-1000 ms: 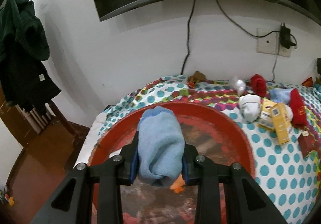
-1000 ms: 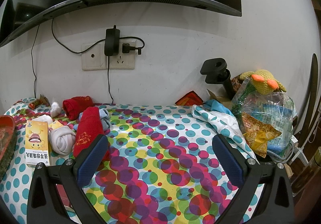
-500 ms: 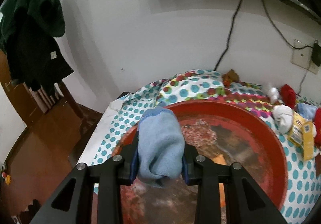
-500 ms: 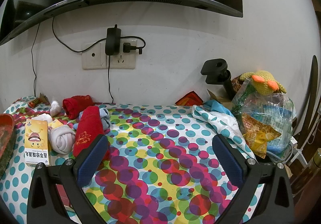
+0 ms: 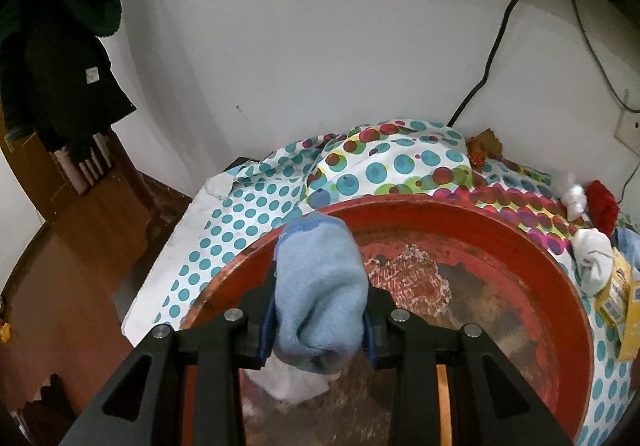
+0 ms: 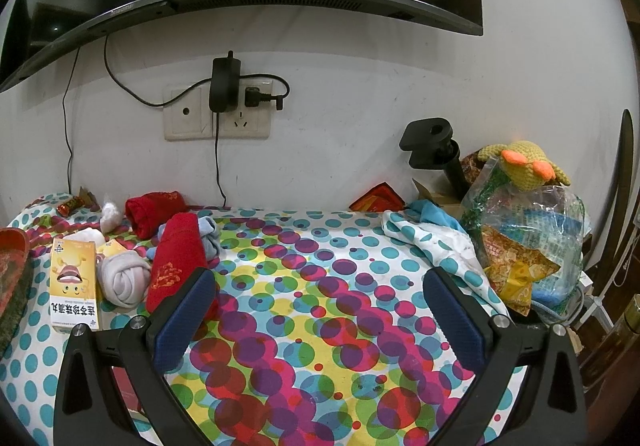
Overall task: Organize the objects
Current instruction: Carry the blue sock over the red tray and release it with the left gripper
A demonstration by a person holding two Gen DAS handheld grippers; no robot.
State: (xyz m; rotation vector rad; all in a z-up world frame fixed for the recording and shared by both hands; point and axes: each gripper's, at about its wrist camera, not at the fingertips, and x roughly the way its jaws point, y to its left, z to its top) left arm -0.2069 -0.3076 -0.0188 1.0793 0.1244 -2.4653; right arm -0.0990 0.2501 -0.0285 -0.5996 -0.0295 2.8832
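My left gripper [image 5: 320, 322] is shut on a rolled light blue sock [image 5: 320, 286] and holds it over the left part of a big red round tray [image 5: 552, 270]. A white cloth [image 5: 292, 382] lies in the tray under the sock. My right gripper [image 6: 318, 310] is open and empty above the dotted tablecloth [image 6: 320, 326]. To its left lie a red rolled cloth [image 6: 174, 262], a grey-white rolled sock [image 6: 122, 280], a yellow box [image 6: 72, 286] and another red cloth [image 6: 154, 208].
A wall socket with a black adapter [image 6: 224, 90] is on the wall behind. A plastic bag of snacks [image 6: 528, 246] with a yellow knitted toy [image 6: 524, 164] stands at the right. A black clamp [image 6: 432, 144] is beside it. The table's left edge [image 5: 160, 286] drops to a wooden floor.
My left gripper has swung left with the blue sock, from the tray's middle to its left part. The right gripper has hardly moved.
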